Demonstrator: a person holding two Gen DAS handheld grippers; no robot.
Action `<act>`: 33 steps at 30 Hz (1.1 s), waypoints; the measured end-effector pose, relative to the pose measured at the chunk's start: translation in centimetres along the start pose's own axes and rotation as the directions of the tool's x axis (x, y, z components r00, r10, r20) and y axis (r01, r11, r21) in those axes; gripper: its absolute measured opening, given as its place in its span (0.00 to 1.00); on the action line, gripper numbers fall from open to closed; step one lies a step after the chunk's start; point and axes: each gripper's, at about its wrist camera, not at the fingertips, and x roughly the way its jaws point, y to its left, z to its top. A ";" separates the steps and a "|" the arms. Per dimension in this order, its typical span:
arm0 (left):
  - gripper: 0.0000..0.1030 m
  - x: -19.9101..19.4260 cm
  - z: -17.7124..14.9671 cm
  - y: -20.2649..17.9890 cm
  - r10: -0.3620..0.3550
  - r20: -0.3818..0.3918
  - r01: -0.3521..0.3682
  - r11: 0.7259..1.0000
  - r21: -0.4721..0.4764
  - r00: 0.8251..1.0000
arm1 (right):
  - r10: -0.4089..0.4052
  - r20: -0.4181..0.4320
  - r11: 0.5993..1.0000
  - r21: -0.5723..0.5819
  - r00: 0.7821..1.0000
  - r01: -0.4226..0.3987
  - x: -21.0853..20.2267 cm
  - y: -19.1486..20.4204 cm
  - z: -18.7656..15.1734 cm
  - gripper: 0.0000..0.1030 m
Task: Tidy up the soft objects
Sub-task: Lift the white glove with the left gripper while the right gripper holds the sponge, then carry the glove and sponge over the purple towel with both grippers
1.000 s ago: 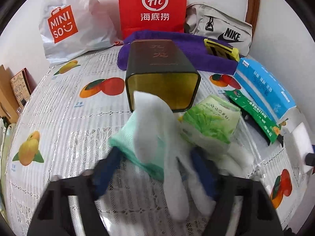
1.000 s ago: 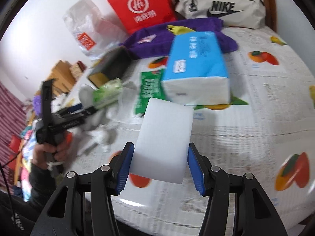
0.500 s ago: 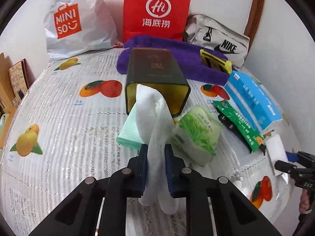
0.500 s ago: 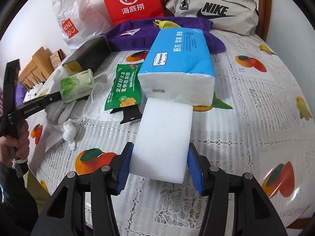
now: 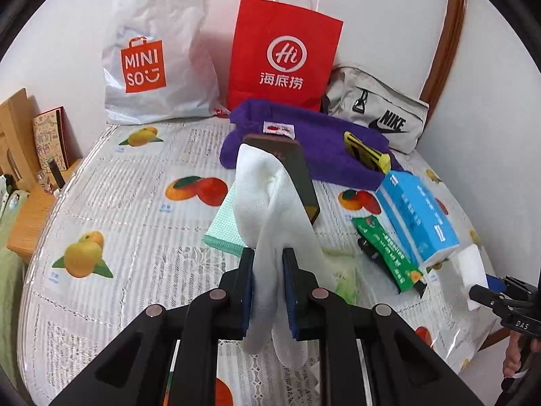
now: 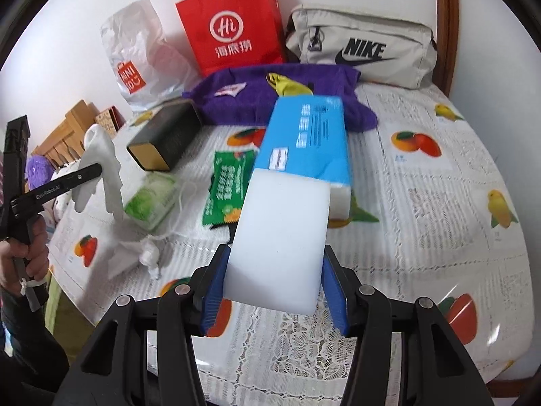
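Note:
My left gripper (image 5: 267, 291) is shut on a white glove (image 5: 270, 209), which hangs lifted off the table; the glove (image 6: 101, 165) also shows at the left of the right wrist view. My right gripper (image 6: 275, 284) is shut on a white sponge block (image 6: 280, 237), held above the table. On the table lie a mint cloth (image 5: 223, 226), a green wipes pack (image 6: 152, 199), a blue tissue pack (image 6: 307, 138), a purple towel (image 5: 311, 149) and a crumpled white mask (image 6: 142, 253). A dark open tin box (image 6: 165, 138) lies on its side, partly hidden behind the glove in the left wrist view.
A white MINISO bag (image 5: 152, 61), a red paper bag (image 5: 284, 57) and a grey Nike pouch (image 6: 358, 47) stand against the back wall. A green snack packet (image 6: 230, 186) lies beside the tissue pack. Wooden furniture (image 5: 20, 142) stands left of the table's fruit-print cloth (image 5: 128, 209).
My left gripper closed on the white glove and lifted it off the table. My right gripper rose a little with the sponge block in it.

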 end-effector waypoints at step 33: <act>0.16 1.9 10.6 -0.5 -0.010 0.025 0.011 0.999 -0.052 1.000 | -0.013 0.106 0.999 -0.042 0.994 0.017 1.5 -0.7 13.4 0.51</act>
